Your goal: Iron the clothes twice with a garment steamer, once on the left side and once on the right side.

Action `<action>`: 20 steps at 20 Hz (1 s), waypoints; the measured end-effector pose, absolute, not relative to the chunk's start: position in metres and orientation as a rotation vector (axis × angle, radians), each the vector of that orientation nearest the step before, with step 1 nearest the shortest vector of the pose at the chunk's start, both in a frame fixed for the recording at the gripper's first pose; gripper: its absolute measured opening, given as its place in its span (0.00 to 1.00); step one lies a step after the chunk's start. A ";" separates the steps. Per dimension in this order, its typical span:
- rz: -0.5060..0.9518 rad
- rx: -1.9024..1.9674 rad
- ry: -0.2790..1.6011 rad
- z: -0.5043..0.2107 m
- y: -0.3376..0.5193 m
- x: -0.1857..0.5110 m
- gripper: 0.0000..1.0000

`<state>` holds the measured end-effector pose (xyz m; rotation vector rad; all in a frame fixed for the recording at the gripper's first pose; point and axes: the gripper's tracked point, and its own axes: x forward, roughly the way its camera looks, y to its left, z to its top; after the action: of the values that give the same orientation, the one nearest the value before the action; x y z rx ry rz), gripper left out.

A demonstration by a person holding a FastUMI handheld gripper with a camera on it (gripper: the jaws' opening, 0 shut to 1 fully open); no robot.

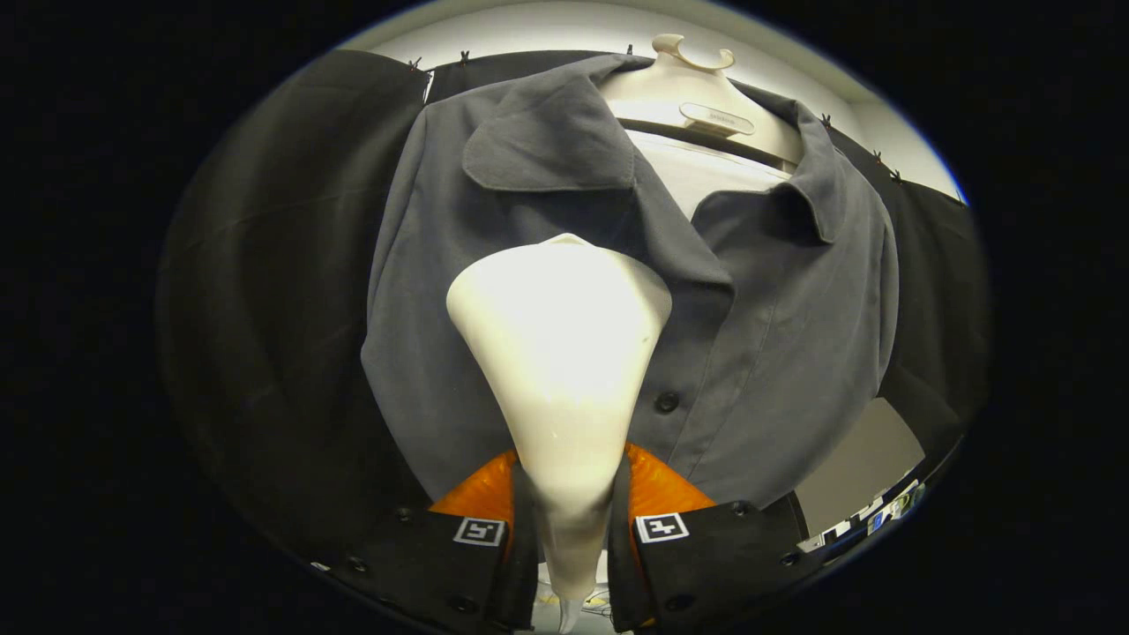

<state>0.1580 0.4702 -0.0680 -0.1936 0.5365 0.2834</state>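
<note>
Both fingers (520, 529) squeeze the thin neck of the steamer (560, 353), one on each side, so your gripper (571, 529) is closed tight on it. Its wide head points up and away from you, right at the shirt (776, 335).

Look from left to right. First comes the dark cloth wall (265, 309). Next is the shirt's left half, with its big collar flap (547, 145) up top. The steamer head sits in front of this half, about in the middle of the chest. You cannot tell if it is touching the cloth or just near it. Then come the buttons (667, 402) down the front edge, and the right half of the shirt. High up, the shirt hangs on a white hanger (697, 97).

It looks like you are working the left side now. Keep your squeeze firm so the steamer does not slip. Hold the head flat to the cloth. Slide it slowly in one straight line. Stay off the buttons. The right half likely comes after.
</note>
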 end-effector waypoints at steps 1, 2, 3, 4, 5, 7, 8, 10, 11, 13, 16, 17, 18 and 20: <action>0.281 -0.193 0.543 -0.072 0.470 0.157 0.40; 0.279 -0.189 0.548 -0.077 0.472 0.157 0.40; 0.277 -0.188 0.555 -0.080 0.472 0.155 0.40; 0.275 -0.185 0.561 -0.085 0.472 0.153 0.40; 0.273 -0.184 0.566 -0.090 0.472 0.152 0.40; 0.267 -0.187 0.579 -0.101 0.472 0.150 0.40; 0.265 -0.188 0.589 -0.108 0.471 0.148 0.40; 0.262 -0.189 0.607 -0.123 0.468 0.144 0.40; 0.259 -0.187 0.618 -0.130 0.467 0.142 0.40; 0.256 -0.187 0.638 -0.146 0.466 0.139 0.40; 0.252 -0.188 0.664 -0.166 0.467 0.137 0.40; 0.252 -0.190 0.674 -0.176 0.465 0.134 0.40; 0.252 -0.192 0.687 -0.184 0.467 0.136 0.40; 0.251 -0.191 0.713 -0.197 0.463 0.132 0.40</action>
<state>0.1318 0.4627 -0.1967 -0.1915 0.7126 0.2514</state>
